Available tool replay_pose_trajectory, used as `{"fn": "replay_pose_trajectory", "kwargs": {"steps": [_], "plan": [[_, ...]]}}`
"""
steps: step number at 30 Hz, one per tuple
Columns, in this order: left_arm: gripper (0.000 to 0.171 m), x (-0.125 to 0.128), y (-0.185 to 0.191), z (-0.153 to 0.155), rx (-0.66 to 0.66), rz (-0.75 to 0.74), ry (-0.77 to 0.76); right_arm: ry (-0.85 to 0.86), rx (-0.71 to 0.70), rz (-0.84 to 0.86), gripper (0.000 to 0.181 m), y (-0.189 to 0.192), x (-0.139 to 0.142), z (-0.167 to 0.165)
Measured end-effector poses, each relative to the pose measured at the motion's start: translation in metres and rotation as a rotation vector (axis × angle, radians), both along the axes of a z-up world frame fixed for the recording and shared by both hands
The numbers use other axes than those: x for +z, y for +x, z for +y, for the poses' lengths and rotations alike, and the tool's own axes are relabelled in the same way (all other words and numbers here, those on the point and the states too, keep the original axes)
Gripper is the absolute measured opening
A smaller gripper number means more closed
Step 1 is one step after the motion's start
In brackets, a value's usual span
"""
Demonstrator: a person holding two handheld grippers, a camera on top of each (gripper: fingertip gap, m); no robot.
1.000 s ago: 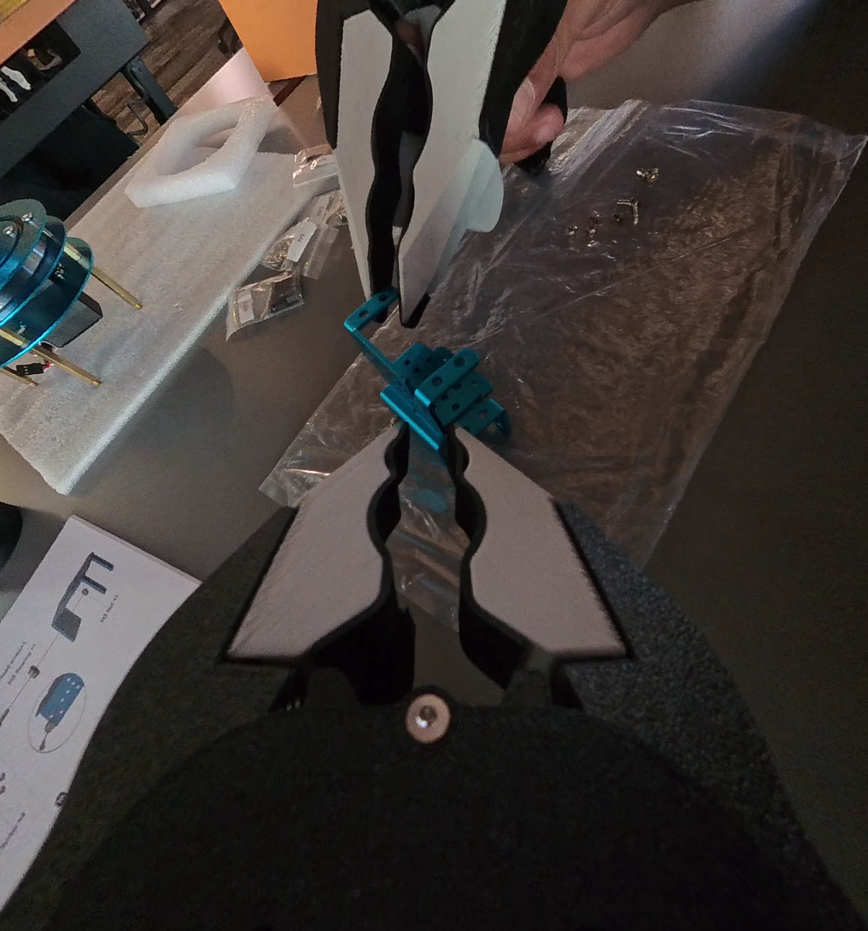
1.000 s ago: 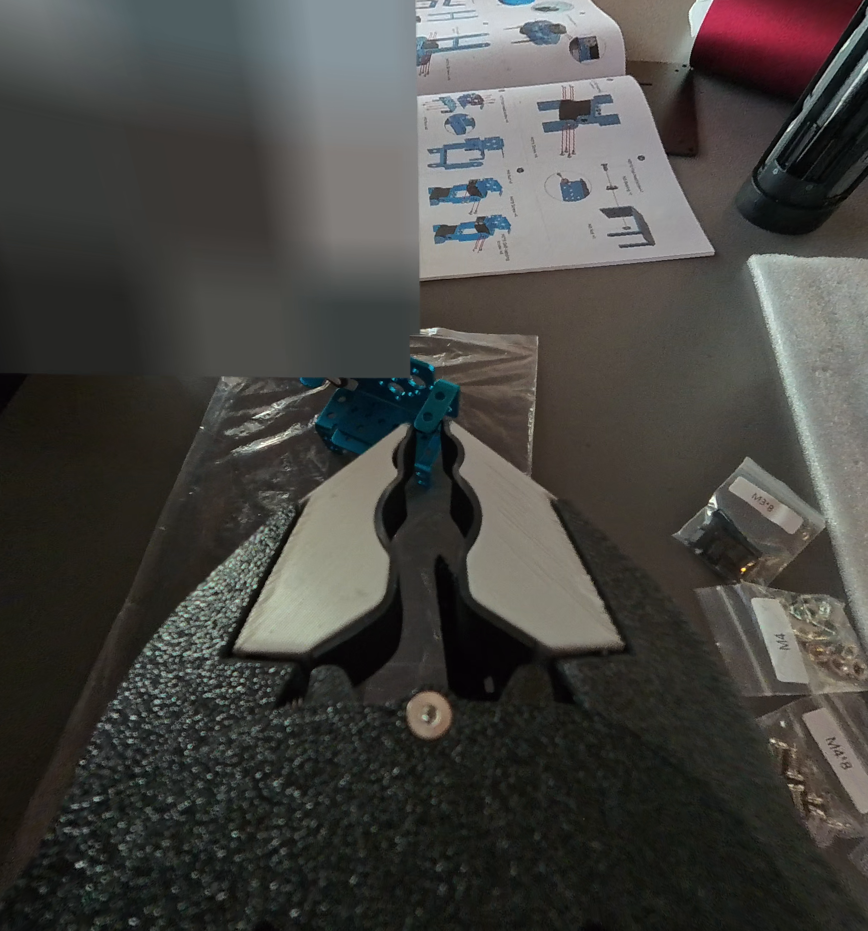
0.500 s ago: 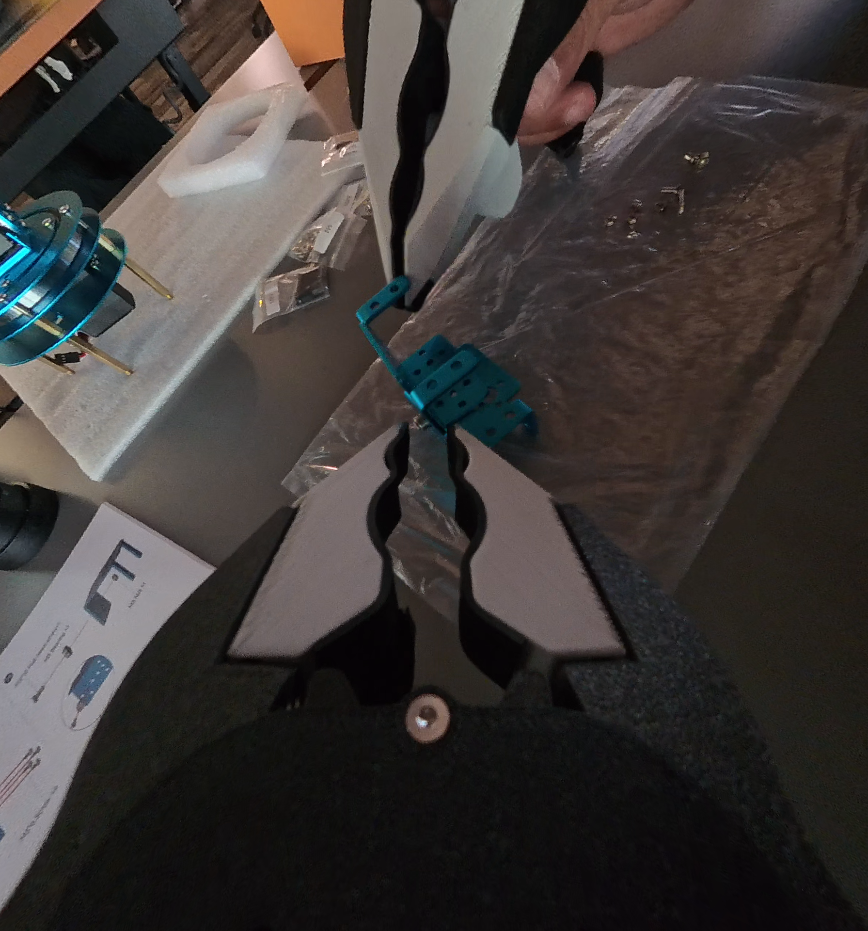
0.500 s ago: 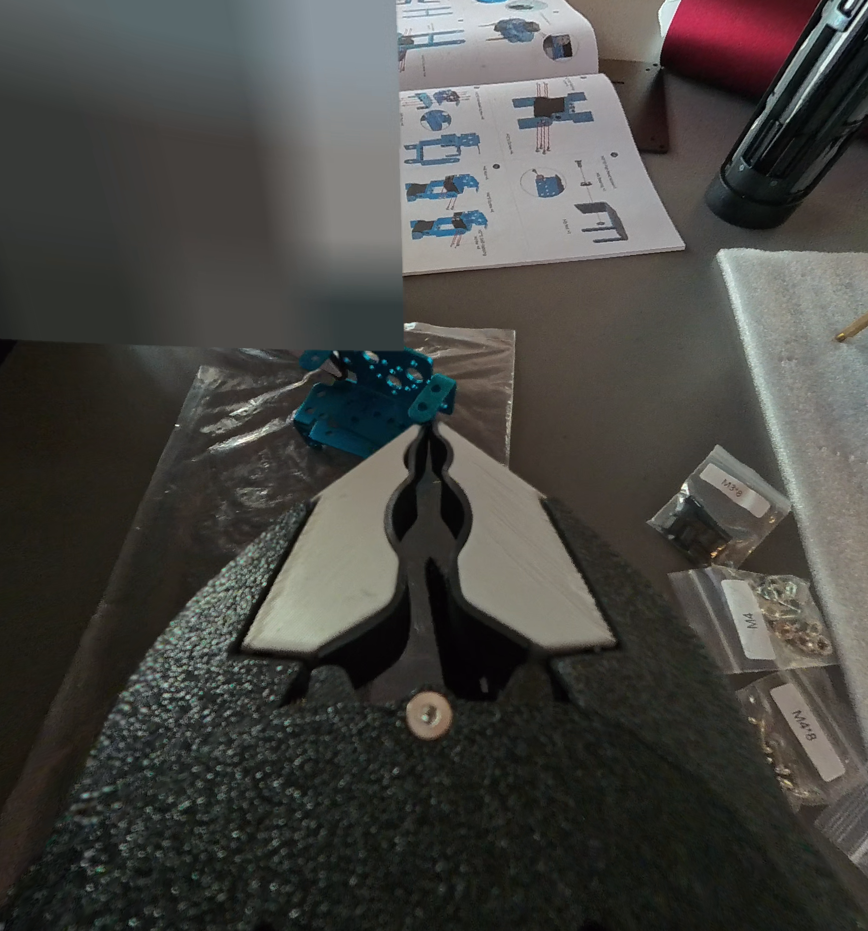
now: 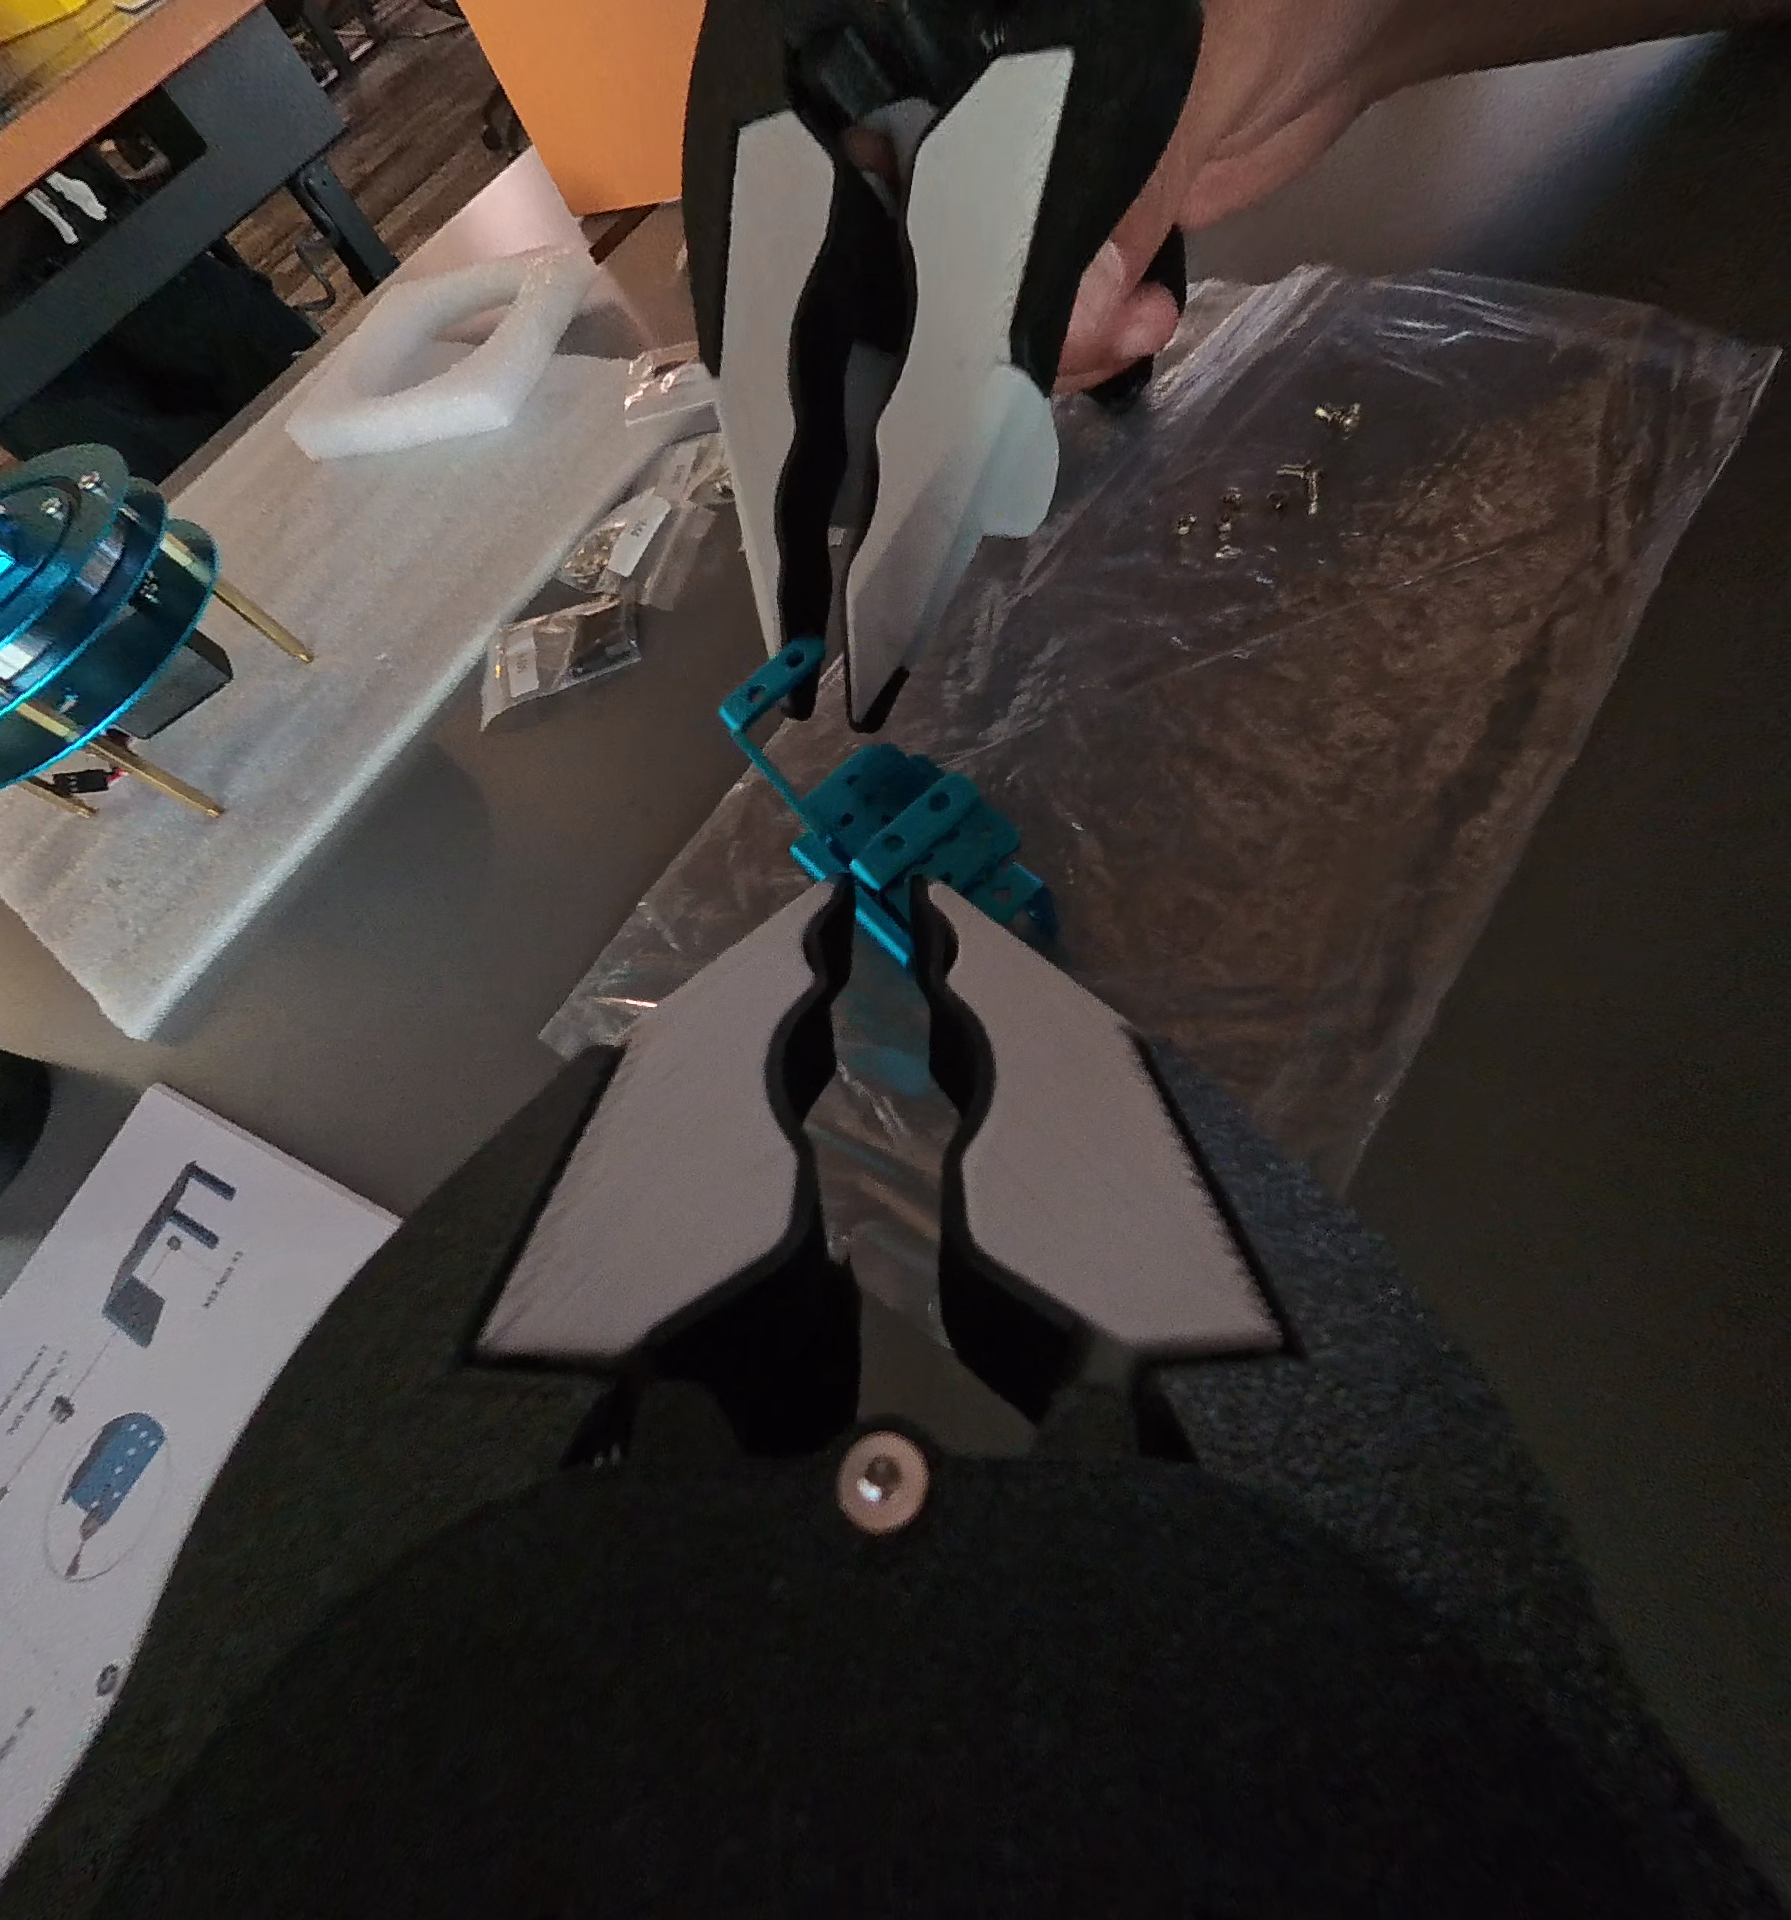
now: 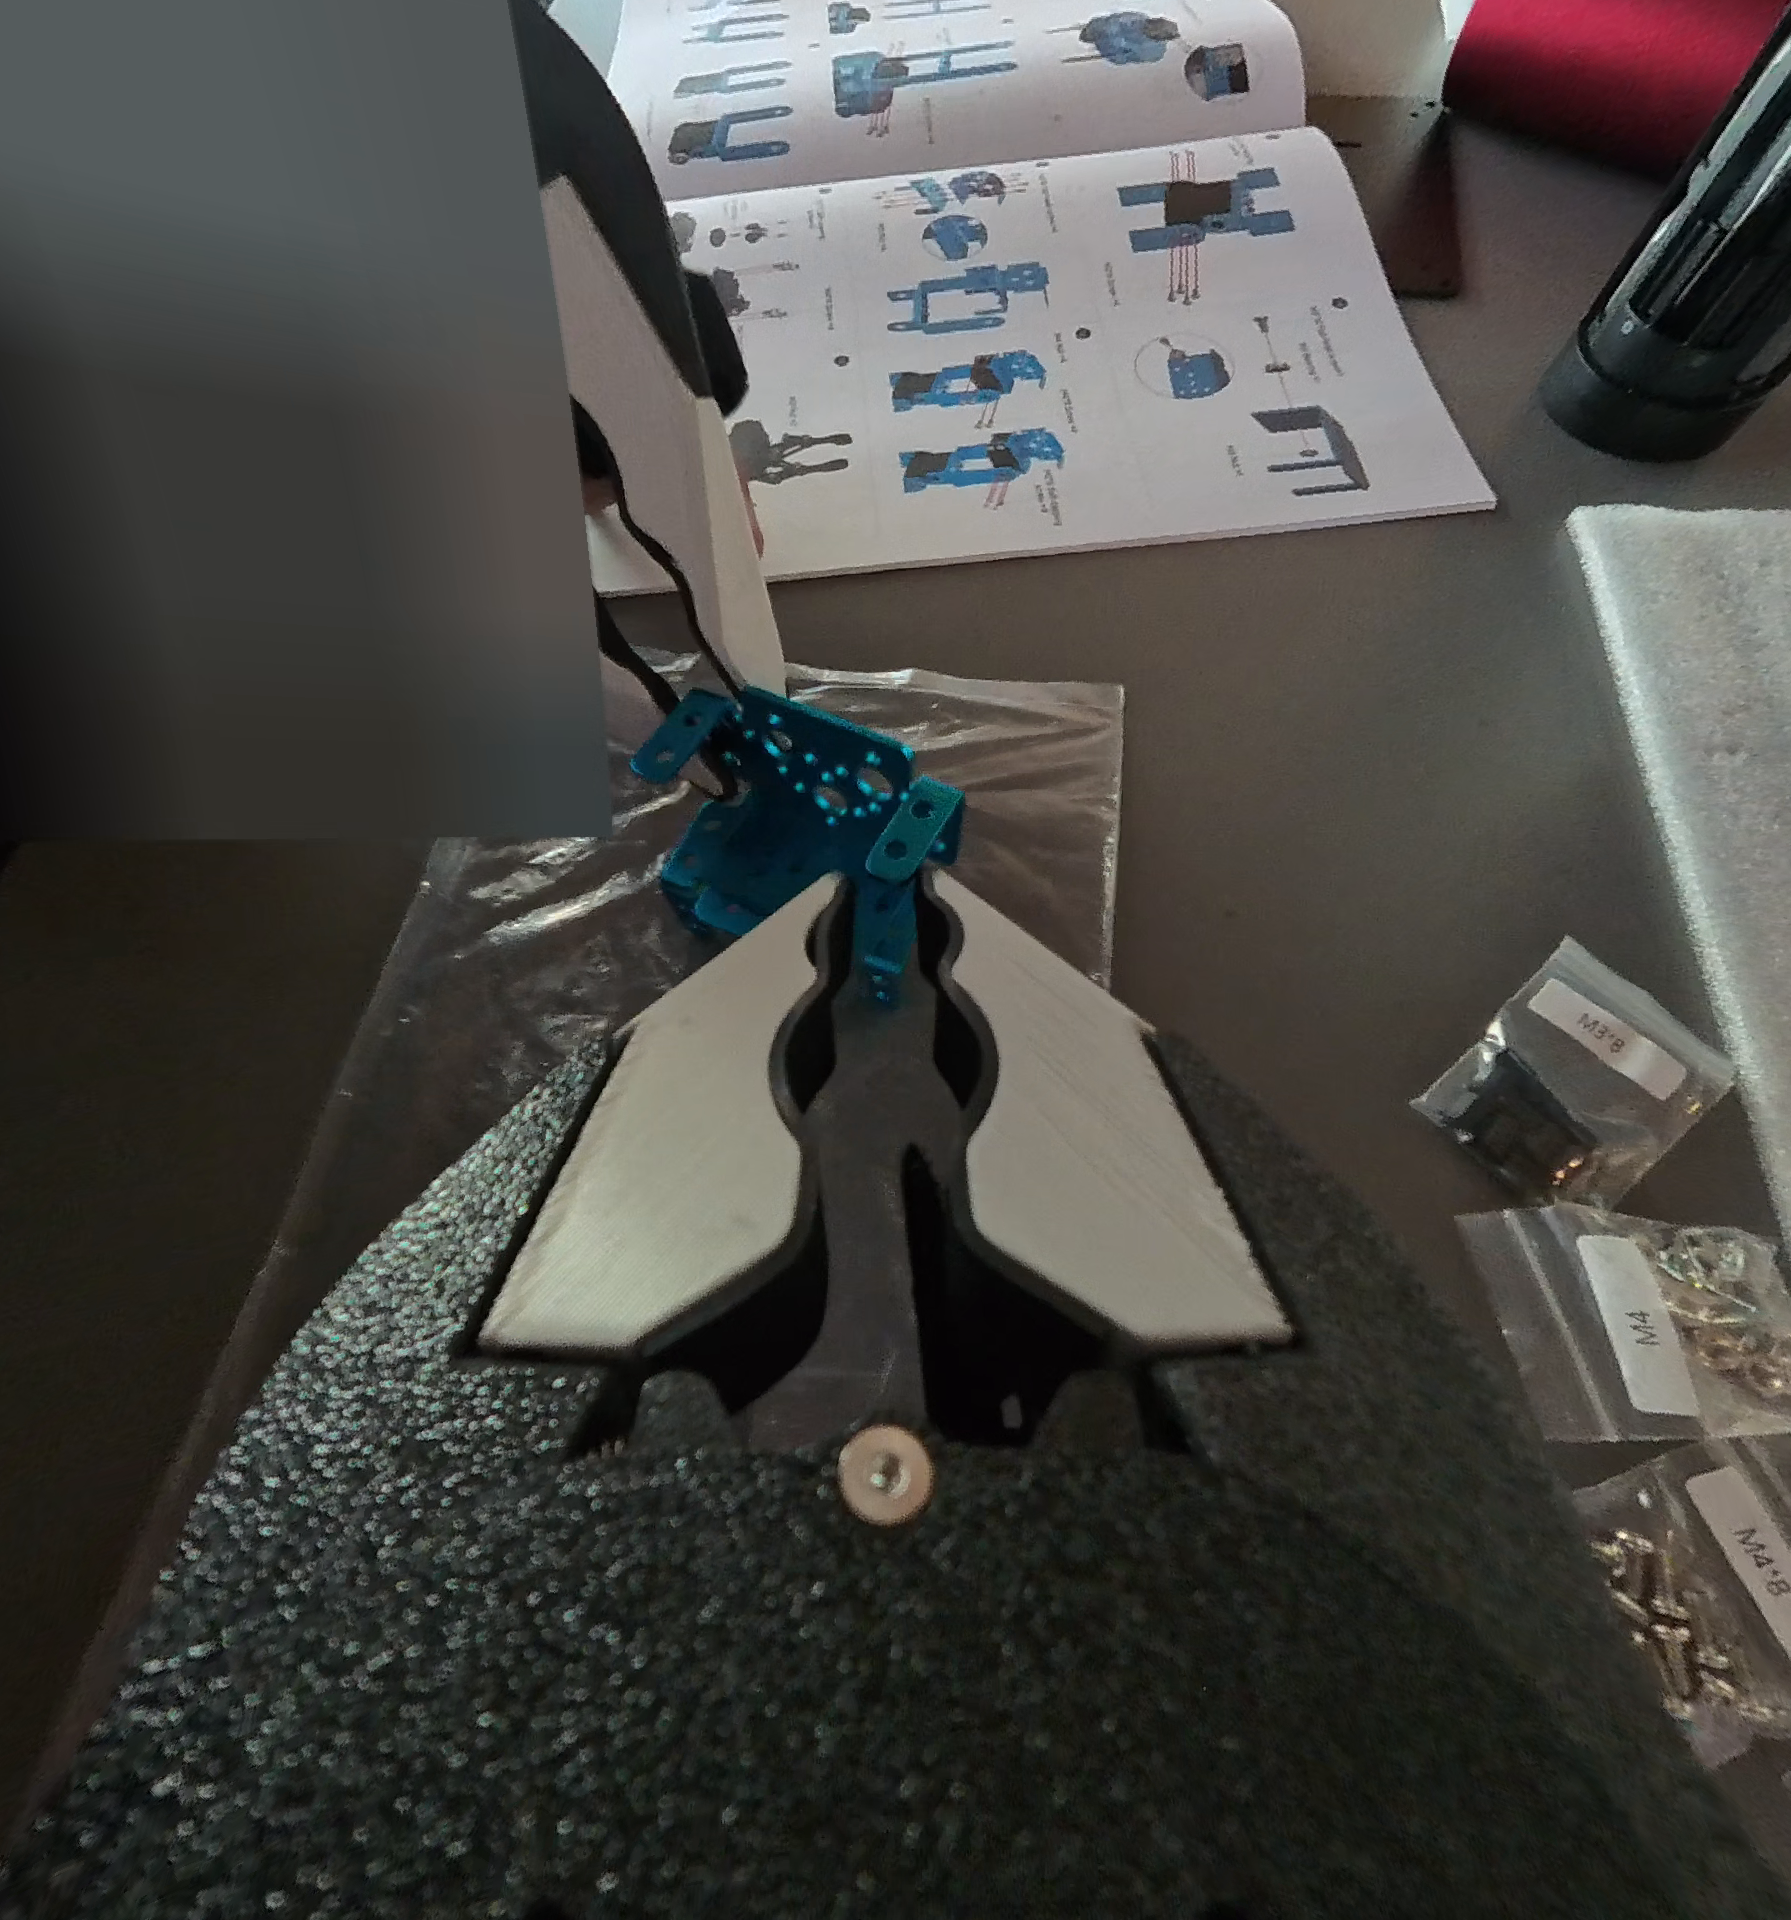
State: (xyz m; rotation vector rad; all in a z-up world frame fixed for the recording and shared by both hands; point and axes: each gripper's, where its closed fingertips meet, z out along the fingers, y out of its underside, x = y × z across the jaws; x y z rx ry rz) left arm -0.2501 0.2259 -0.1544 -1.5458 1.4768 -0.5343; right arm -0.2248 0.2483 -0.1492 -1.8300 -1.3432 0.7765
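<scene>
- While both tongs are closed on it, the blue bracket assembly (image 5: 901, 821) hangs between them, over the near end of a clear plastic sheet (image 5: 1286, 779); I cannot tell whether its underside touches the sheet.
- At one end of the bracket assembly, the left gripper (image 5: 886, 909) has its jaws drawn in on a thin blue edge.
- At the opposite end, the right gripper (image 6: 886, 899) pinches an upright perforated strip, and a hand (image 5: 1265, 135) grasps its handle.
- Several perforated pieces of the bracket assembly look joined already; which holes carry fasteners is too small to tell.
- Loose screws (image 5: 1275, 488) lie on the sheet well apart from the bracket assembly.
- Small bags of fasteners (image 6: 1649, 1340), sealed as far as I can see, lie off the sheet beside the bracket assembly.
- An open instruction booklet (image 6: 1078, 312) lies beyond the bracket assembly in the right wrist view.
- A round blue plate stack (image 5: 39, 623) stands on white foam (image 5: 299, 727), well apart from the bracket assembly.
</scene>
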Motion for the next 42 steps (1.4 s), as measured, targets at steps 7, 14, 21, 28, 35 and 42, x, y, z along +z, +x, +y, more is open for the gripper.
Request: {"fn": "replay_pose_trajectory", "kwargs": {"steps": [7, 14, 21, 28, 35, 42], "plan": [[0.01, 0.0, -0.001, -0.003, 0.002, 0.0, 0.018, 0.016, 0.006, -0.013, 0.011, -0.002, 0.001, -0.003], [0.011, 0.0, 0.003, -0.006, 0.001, 0.018, 0.062, -0.044, -0.019, 0.024, 0.011, -0.001, 0.0, 0.001], [0.012, 0.0, 0.007, -0.009, 0.001, 0.02, 0.075, -0.033, -0.022, 0.016, 0.011, -0.002, -0.001, 0.0], [0.012, -0.001, 0.001, -0.003, 0.03, 0.037, 0.112, -0.02, -0.027, 0.007, 0.012, -0.004, -0.002, 0.0], [0.012, -0.005, 0.003, -0.007, 0.009, 0.054, 0.124, 0.006, -0.022, -0.034, 0.012, -0.003, -0.008, -0.001], [0.021, -0.003, 0.004, -0.005, 0.017, 0.036, 0.108, -0.003, -0.032, -0.033, 0.012, 0.0, -0.007, 0.002]]}}
